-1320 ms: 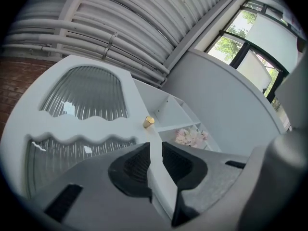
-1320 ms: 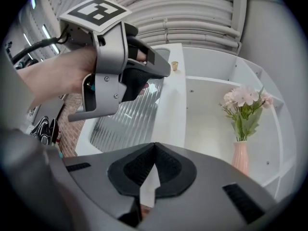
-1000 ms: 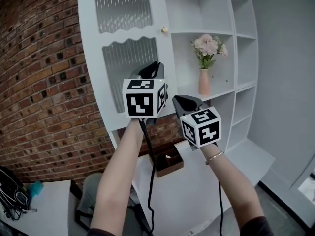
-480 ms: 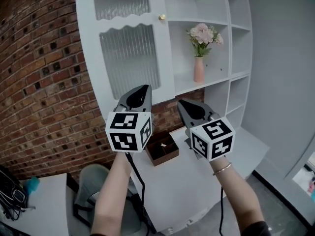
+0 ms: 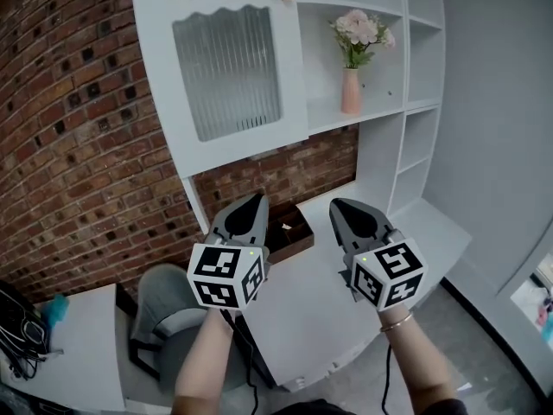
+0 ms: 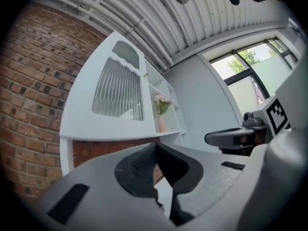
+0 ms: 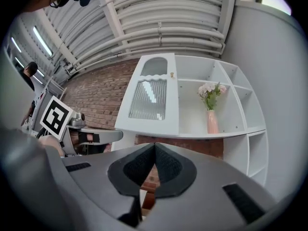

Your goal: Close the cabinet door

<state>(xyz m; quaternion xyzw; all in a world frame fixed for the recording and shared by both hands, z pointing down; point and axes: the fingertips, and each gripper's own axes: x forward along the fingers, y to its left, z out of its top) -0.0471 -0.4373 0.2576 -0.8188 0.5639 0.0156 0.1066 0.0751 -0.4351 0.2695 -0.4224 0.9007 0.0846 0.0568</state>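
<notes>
The cabinet door (image 5: 229, 67), high at the left of the white shelving (image 5: 415, 76), seems flush and shut, so little looks left, while the left tongs (image 5: 256, 199) and right tongs (image 5: 340, 206), both closed on nothing, hang low over the bench (image 5: 320, 305).

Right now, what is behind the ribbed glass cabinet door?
The cabinet door hides it: nothing shows through its ribbed glass. Beside it, an open shelf holds a pink vase of flowers.
</notes>
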